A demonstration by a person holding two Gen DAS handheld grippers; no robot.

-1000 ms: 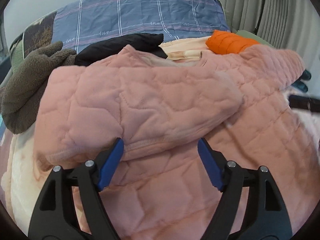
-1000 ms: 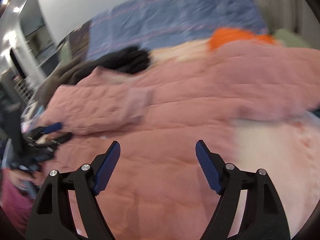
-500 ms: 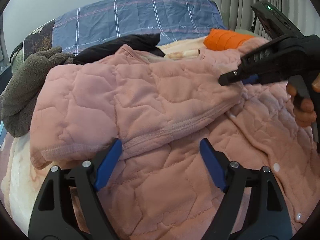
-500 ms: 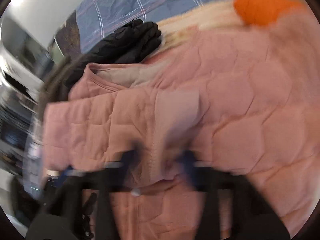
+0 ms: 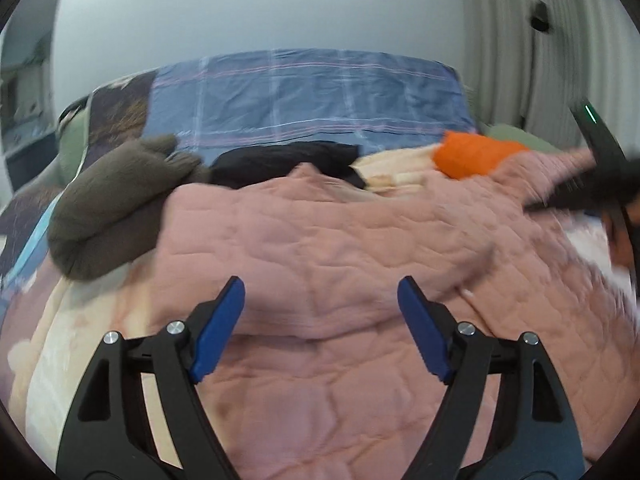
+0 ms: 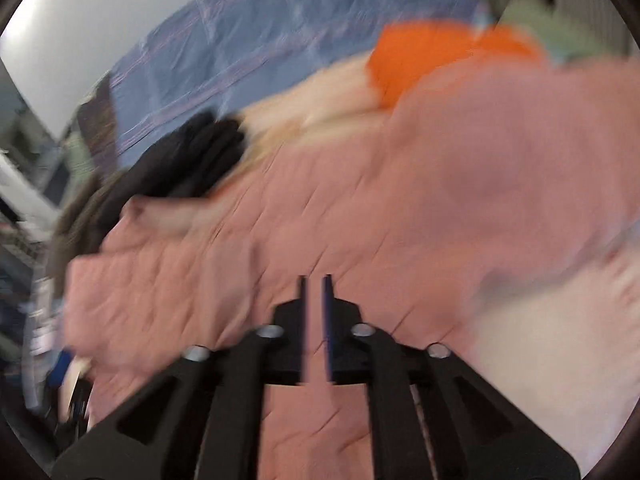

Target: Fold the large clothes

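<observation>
Below left hand-held gripper (image 5: 320, 320): pink jacket (image 5: 340, 248)

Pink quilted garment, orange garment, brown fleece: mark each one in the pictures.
pink quilted garment (image 5: 320, 248), left wrist view, middle of its folded upper layer.
orange garment (image 5: 472, 156), left wrist view, centre of the bundle.
brown fleece (image 5: 116, 208), left wrist view, middle of the heap.

- My left gripper (image 5: 320, 330) has black plastic arms with triangular cut-outs, and blue pads line the inner faces of its fingers (image 5: 218, 330).
- Two silver screws sit on each arm, just behind the pads.
- My right gripper (image 6: 316, 292) is the same black build, blurred, with four silver screws behind thin blue-edged pads.
</observation>
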